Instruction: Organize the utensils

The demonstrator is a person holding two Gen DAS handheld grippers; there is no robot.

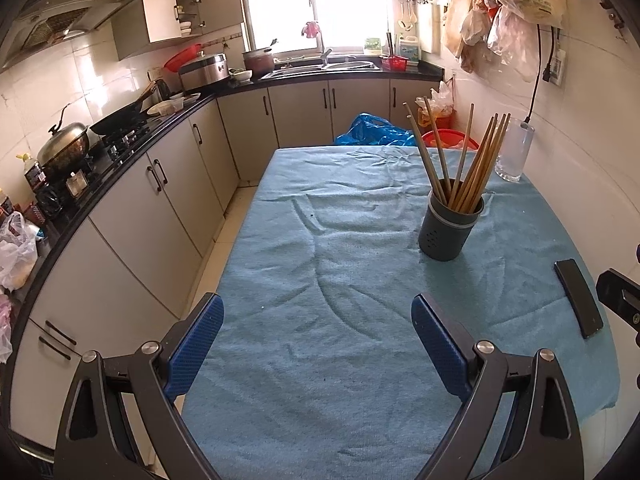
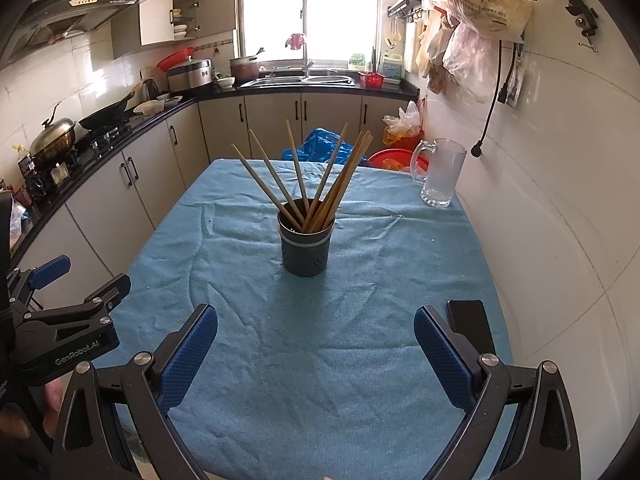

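A dark grey utensil holder (image 1: 450,226) stands upright on the blue cloth-covered table (image 1: 320,280), right of centre, with several wooden chopsticks (image 1: 476,160) fanned out in it. In the right wrist view the holder (image 2: 306,248) is straight ahead with the chopsticks (image 2: 320,180) leaning out. My left gripper (image 1: 316,316) is open and empty over the near table, left of the holder. My right gripper (image 2: 316,326) is open and empty, in front of the holder. The left gripper also shows in the right wrist view (image 2: 80,280) at the left edge.
A clear glass mug (image 2: 440,174) stands at the table's far right by the wall. A black phone (image 1: 578,298) lies near the right edge, and it also shows in the right wrist view (image 2: 470,326). Kitchen counter and cabinets (image 1: 132,200) run along the left.
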